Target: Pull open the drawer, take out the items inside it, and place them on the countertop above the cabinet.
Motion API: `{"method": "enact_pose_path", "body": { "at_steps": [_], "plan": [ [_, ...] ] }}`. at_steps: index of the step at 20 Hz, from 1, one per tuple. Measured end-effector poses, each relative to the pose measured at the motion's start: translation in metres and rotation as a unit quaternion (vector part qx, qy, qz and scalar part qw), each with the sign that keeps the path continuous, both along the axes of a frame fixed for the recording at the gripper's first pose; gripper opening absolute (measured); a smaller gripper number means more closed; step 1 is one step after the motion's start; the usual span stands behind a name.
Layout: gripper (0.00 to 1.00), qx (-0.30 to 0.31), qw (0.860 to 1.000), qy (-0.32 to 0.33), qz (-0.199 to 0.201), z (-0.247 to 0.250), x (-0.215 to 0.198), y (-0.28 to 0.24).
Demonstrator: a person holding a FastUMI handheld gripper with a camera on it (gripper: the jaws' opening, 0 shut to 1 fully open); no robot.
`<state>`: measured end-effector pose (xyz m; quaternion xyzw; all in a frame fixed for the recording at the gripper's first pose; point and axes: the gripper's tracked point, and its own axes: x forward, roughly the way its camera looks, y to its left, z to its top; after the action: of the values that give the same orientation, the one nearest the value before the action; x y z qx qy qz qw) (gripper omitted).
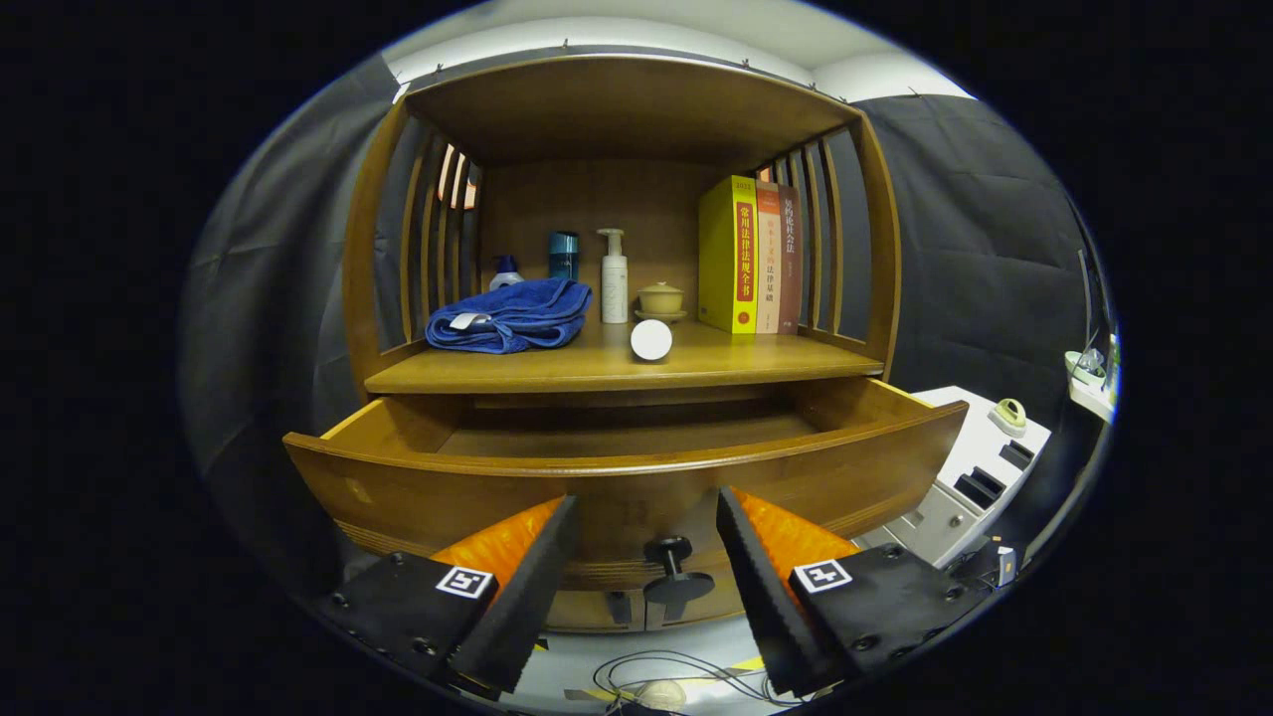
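Wooden drawer (636,477) pulled open; tool (646,537) fingers spread around knob (672,567), untouching.

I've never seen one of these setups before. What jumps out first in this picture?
First, the wooden drawer, pulled open just beyond the open gripper, whose fingers flank the drawer's dark knob without touching it. Next, on the countertop above: a folded blue towel on one side, a bright yellow book standing upright on the other, and a white pump bottle between them.

Probably a cloth-walled booth: home-style cabinet (617,298).
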<state>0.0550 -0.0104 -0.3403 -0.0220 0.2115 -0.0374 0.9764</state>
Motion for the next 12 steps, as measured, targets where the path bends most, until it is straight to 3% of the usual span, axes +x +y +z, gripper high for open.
{"method": "enact_pose_path", "body": {
  "at_steps": [12],
  "plan": [
    [0.95, -0.009, 0.999, 0.041, -0.013, -0.040, 0.055, 0.003]
  ]
}}
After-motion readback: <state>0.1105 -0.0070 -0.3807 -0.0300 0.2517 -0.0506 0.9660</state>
